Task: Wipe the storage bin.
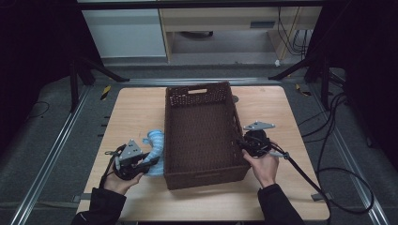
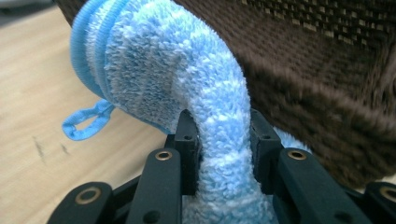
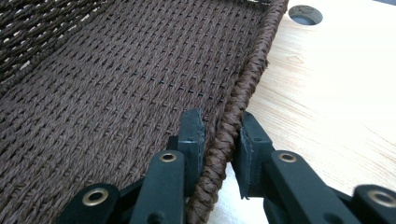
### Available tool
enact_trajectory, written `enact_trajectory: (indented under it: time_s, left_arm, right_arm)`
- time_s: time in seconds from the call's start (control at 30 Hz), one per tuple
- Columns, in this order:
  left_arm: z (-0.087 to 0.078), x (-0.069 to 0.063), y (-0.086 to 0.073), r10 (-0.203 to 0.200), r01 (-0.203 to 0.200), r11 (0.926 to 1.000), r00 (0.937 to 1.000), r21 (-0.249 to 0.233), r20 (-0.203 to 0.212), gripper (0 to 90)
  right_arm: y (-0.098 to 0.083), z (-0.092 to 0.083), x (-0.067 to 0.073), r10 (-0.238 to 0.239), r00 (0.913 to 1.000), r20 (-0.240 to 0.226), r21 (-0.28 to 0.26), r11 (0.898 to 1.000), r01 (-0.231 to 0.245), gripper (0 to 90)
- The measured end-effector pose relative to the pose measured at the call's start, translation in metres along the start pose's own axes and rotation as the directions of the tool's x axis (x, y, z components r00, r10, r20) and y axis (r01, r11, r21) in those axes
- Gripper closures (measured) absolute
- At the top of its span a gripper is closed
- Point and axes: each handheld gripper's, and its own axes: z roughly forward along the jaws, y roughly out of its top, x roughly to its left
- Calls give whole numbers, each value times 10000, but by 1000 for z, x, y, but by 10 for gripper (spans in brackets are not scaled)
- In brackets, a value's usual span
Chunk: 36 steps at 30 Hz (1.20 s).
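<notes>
In the high view a dark brown woven basket (image 1: 202, 133) sits in the middle of the frame on a light wooden desk (image 1: 136, 105), its long side running up the picture and a cut-out handle in its far wall. At the lower left, the left gripper (image 1: 151, 161) is just beside the basket's left wall and holds a fluffy light blue cloth (image 1: 156, 145), which rises from the fingers and curls over toward the upper left. In the left gripper view the cloth (image 2: 196, 84) fills the centre; the fingers (image 2: 188, 149) are pinched narrow on its lower part, squeezing the pile, and a small blue loop (image 2: 86, 122) hangs from its edge at the left, over the desk. The basket's outer wall (image 2: 336, 98) takes up the right of that frame. At the right of the high view, the right gripper (image 1: 241, 143) meets the basket's right wall. In the right gripper view its fingers (image 3: 194, 140) straddle the braided rim (image 3: 233, 121), one inside the basket and one outside, closed narrow on it.
</notes>
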Motion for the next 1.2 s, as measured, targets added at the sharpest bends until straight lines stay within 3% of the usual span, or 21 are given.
enact_trajectory:
  time_s: [0.33, 0.47, 0.57, 0.7, 0.9, 1.07, 1.2]
  left_arm:
    - [28, 2, -21, -161, 125, 9911, 9995, 1328, 265, 700]
    - [20, 3, -16, -196, 172, 9948, 9995, 1002, 231, 700]
    - [6, 3, -11, -266, 256, 9988, 9994, 405, 228, 700]
    - [-13, -2, -3, -197, 204, 9994, 9995, -285, 266, 700]
    - [-14, -10, -5, 8, -3, 9998, 9996, -192, 266, 700]
    - [-6, -10, -10, -63, 60, 9999, 9995, 109, 313, 700]
    - [3, -11, -15, -27, 8, 9987, 9993, 512, 377, 700]
  right_arm:
    - [5, 6, -4, 26, 10000, 62, -73, 10000, -25, 739]
    - [5, 5, -4, -184, 9996, 221, -233, 9996, 189, 675]
    - [5, -1, -5, -259, 9996, 122, -520, 9983, 265, 595]
    - [5, -6, -5, -368, 9993, -81, -446, 9983, 364, 576]
    - [1, 0, -3, -576, 9983, -33, 84, 9983, 576, 614]
    - [1, 1, -2, -163, 9997, -164, 84, 9998, 165, 740]
    - [2, 2, -3, 182, 9998, 5, 19, 9998, -182, 767]
